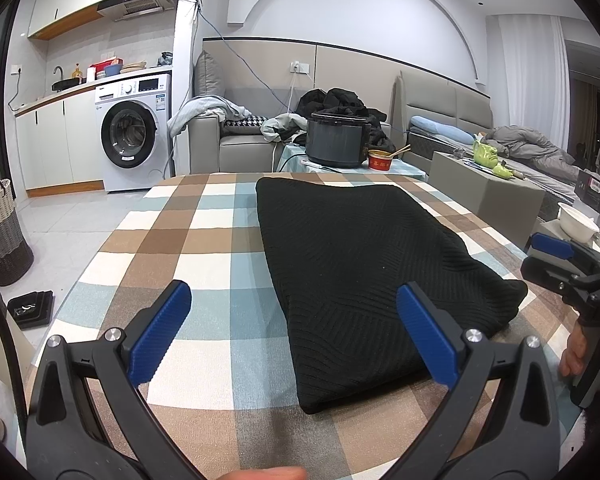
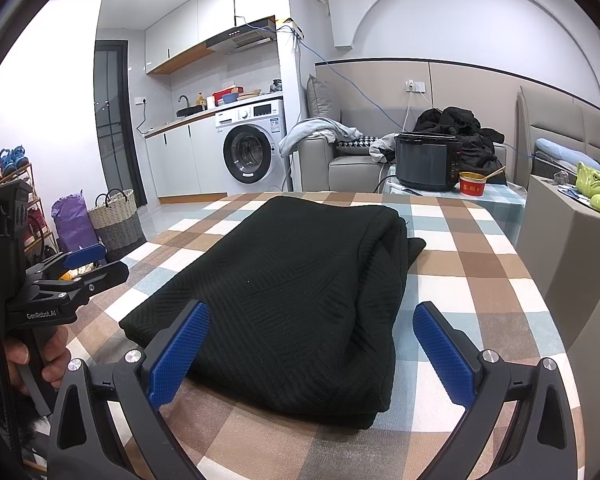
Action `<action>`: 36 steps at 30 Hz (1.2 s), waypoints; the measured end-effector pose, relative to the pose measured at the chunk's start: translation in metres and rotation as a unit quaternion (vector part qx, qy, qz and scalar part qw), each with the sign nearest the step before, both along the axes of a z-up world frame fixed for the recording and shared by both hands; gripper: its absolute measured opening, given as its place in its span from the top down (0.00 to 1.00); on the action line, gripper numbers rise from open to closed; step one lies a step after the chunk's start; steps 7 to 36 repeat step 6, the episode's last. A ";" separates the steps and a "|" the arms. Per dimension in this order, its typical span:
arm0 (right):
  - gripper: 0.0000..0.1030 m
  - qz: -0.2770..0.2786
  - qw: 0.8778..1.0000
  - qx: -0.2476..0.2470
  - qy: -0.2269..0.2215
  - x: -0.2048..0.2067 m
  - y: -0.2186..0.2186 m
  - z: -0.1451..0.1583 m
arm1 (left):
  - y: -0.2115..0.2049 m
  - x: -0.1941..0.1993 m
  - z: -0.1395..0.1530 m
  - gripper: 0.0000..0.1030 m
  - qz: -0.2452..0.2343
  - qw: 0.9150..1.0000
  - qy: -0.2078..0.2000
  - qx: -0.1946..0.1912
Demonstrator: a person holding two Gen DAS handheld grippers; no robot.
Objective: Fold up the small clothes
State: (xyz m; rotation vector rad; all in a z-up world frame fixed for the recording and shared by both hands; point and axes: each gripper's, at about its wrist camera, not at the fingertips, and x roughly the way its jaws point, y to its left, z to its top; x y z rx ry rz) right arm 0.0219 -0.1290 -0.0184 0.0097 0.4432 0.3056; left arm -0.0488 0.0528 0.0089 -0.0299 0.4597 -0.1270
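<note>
A black ribbed knit garment [image 1: 356, 276] lies folded into a thick rectangle on the checked tablecloth [image 1: 204, 240]; the right wrist view shows the same garment [image 2: 292, 300] with layered folds along its right edge. My left gripper [image 1: 296, 308] hovers open over the near end of the garment, nothing between its blue pads [image 1: 160, 336]. My right gripper [image 2: 312, 324] is open too, just above the garment's near edge and holding nothing. Each view also catches the other tool: the right gripper [image 1: 556, 256] at the table's right side, the left gripper [image 2: 88, 264] at the left.
Behind the table stand a dark rice cooker [image 1: 336, 140] and a red bowl with chopsticks [image 1: 380, 159] on a small side table. A sofa [image 1: 236, 140] with clothes, a washing machine [image 1: 134, 132] and a woven basket [image 1: 0, 232] lie beyond. A grey box [image 2: 572, 240] adjoins the right edge.
</note>
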 end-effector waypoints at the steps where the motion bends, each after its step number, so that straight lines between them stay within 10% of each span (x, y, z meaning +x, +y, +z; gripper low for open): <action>1: 0.00 0.000 1.000 -0.001 0.000 0.000 0.000 0.000 | 0.000 0.000 0.000 0.01 0.000 1.000 0.000 0.000; 36: 0.00 0.000 1.000 0.000 0.000 0.000 0.001 0.000 | 0.000 0.000 0.000 0.01 0.001 1.000 0.000 0.000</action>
